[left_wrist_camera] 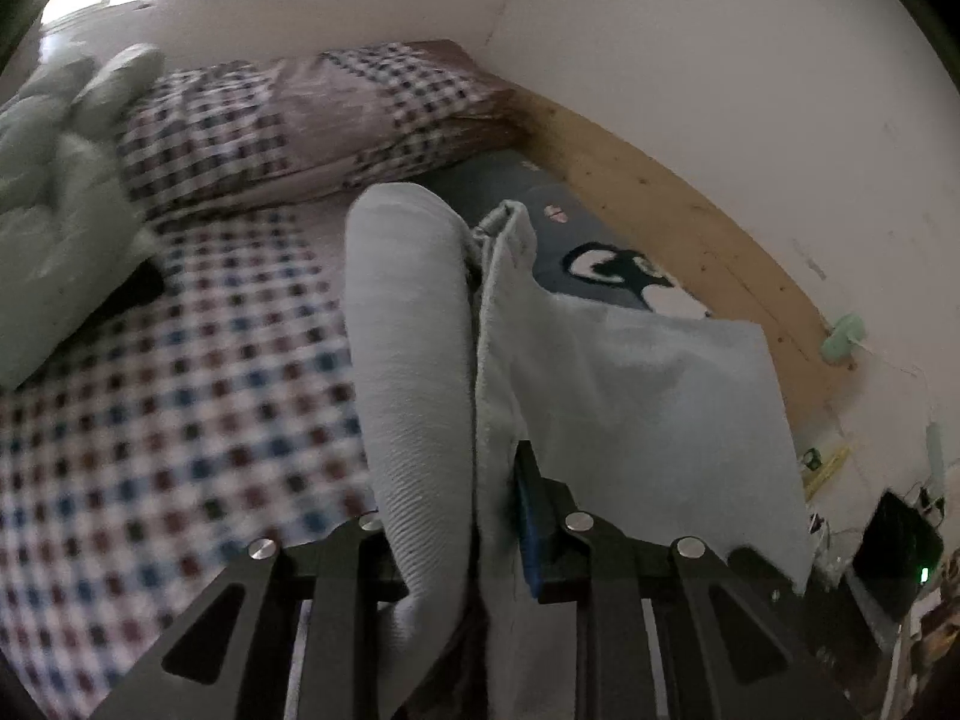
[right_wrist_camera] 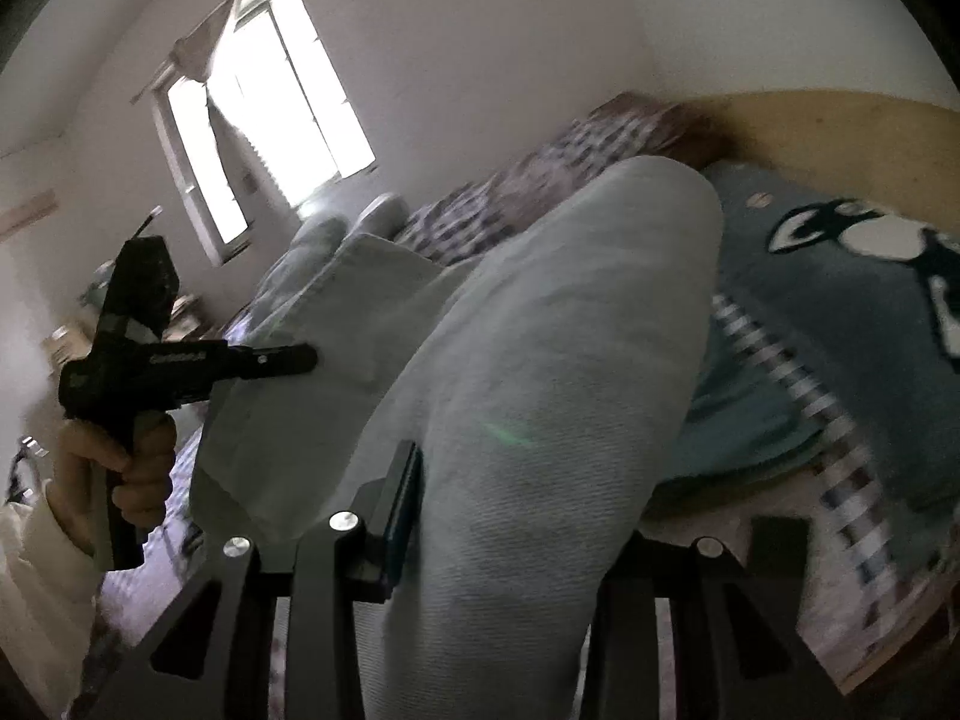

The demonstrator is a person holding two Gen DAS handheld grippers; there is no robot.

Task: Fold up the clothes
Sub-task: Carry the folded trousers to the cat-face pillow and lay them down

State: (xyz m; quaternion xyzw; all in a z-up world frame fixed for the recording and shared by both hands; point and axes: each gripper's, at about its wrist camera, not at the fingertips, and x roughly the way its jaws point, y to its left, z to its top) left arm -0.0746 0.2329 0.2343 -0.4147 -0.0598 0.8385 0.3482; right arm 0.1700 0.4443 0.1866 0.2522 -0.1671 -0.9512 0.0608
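Pale grey garment, held up over the bed between your two tools.

Your left tool [left_wrist_camera: 474, 516] is clamped on the pale grey garment [left_wrist_camera: 414, 360], which fills the centre of the left wrist view and drapes to the right over the blue-padded finger. Your right tool [right_wrist_camera: 516, 516] grips a thick fold of the same cloth, centre frame in its view. At the left of the right wrist view, your left hand [right_wrist_camera: 129, 468] holds its tool, tip buried in the cloth. Beneath: checked bed sheet [left_wrist_camera: 150, 396], checked pillow [left_wrist_camera: 288, 120] upper centre, blue blanket [right_wrist_camera: 852, 360] at right, window [right_wrist_camera: 264, 108] upper left.
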